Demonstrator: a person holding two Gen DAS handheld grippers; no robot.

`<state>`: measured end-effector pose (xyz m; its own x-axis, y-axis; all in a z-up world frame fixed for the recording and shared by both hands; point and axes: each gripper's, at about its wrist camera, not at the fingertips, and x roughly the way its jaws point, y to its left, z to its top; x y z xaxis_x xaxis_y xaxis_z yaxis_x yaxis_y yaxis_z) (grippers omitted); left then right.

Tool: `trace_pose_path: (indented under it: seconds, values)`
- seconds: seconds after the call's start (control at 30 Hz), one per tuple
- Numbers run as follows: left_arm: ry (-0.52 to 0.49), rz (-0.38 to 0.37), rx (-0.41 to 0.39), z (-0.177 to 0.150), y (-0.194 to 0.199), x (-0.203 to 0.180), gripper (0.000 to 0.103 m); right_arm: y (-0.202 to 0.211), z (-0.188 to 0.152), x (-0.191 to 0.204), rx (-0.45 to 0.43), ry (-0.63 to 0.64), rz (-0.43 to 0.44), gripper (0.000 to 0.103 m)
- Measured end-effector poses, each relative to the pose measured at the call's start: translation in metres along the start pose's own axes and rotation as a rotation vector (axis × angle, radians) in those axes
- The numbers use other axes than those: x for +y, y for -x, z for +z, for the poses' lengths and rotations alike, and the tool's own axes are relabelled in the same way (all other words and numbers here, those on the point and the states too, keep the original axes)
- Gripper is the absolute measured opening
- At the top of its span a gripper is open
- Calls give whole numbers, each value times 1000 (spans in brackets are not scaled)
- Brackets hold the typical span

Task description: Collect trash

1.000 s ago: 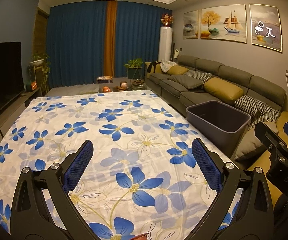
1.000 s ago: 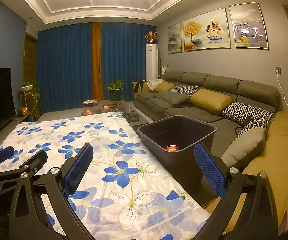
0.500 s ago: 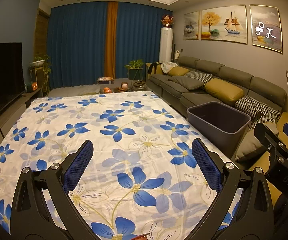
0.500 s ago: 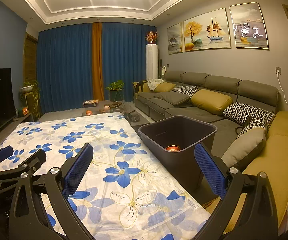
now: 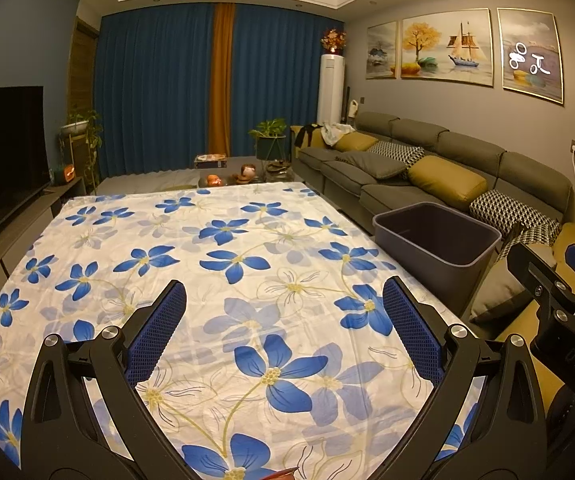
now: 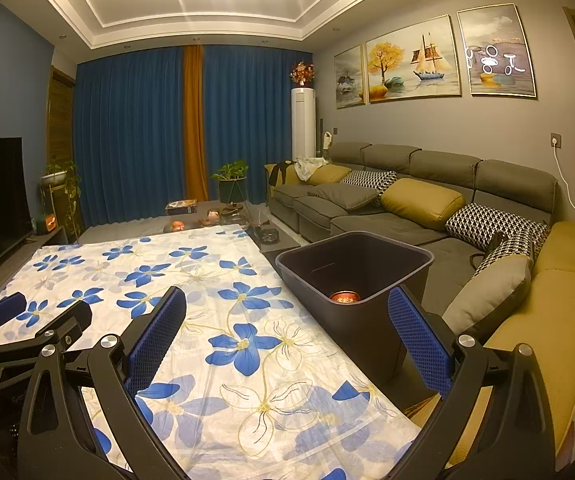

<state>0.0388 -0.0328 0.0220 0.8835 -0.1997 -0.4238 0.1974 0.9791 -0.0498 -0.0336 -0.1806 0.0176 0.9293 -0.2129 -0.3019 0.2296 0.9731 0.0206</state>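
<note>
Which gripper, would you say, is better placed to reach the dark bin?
Probably right: the right gripper is beside the bin; the left gripper is over the tablecloth, farther off.

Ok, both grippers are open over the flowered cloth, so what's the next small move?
Probably draw the left gripper back toward the small red edge at the cloth's near border; it may be trash. The floral tablecloth shows nothing else, and the dark plastic bin already holds a red can.
</note>
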Motion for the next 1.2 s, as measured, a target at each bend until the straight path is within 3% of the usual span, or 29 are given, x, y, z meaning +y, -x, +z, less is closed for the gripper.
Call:
trace_pose_path:
  seconds: [1.2]
  values:
    - [0,-1,1,0,0,0,97,0,0,1,0,-1,0,97]
